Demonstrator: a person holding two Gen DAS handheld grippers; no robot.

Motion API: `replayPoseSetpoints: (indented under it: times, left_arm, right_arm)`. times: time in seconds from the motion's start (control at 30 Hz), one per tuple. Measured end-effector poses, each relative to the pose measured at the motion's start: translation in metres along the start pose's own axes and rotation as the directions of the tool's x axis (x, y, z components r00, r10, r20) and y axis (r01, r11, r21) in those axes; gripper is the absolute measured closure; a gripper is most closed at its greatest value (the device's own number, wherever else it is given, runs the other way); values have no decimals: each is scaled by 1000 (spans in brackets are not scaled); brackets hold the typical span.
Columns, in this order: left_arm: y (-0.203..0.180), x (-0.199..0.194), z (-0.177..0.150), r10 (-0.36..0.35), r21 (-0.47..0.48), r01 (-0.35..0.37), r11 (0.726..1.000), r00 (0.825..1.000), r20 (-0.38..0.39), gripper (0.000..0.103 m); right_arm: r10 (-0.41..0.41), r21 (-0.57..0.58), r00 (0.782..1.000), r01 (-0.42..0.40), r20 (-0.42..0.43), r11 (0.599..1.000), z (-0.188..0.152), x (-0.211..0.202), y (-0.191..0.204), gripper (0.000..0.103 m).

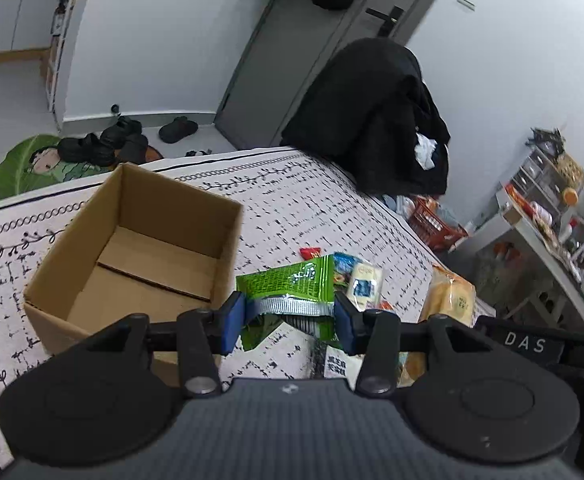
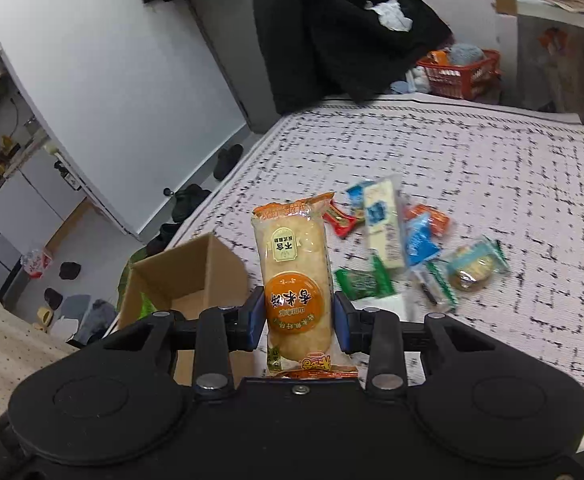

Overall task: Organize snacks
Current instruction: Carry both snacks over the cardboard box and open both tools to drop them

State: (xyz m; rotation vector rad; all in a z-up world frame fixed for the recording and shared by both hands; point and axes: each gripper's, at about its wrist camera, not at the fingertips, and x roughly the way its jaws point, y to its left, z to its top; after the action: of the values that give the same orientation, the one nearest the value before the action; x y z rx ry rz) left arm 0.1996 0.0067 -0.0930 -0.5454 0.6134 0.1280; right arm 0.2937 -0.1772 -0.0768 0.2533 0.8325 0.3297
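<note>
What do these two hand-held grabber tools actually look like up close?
Both look alike. The left gripper and the right gripper each have a matte black body with two round raised discs, black linkage arms with silver pivot screws, and blue pads on the fingers. White letters "DAS" show in the left view.

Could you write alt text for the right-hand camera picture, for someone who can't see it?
A black two-finger right gripper clamps an orange-labelled clear packet of pale rice crackers above a black-and-white patterned tablecloth. An open brown cardboard box sits to its left, and a blurred scatter of small colourful snack packets lies to the right.
</note>
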Motion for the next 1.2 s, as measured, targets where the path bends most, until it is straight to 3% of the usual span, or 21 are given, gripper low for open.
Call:
replayPoseSetpoints:
  times: [0.2, 0.53, 1.2]
  left_arm:
    - [22, -2, 12, 9, -66, -8, 998, 1000, 19, 57]
    - [57, -1, 23, 71, -174, -66, 983, 997, 24, 57]
    - [111, 7, 31, 183, -321, -179, 930, 983, -19, 56]
  right_arm:
    - [29, -38, 999, -28, 16, 999, 0, 6, 32, 69]
    - [51, -54, 998, -52, -31, 997, -11, 29, 63, 69]
    - [103, -63, 987, -111, -120, 992, -16, 77, 106, 68]
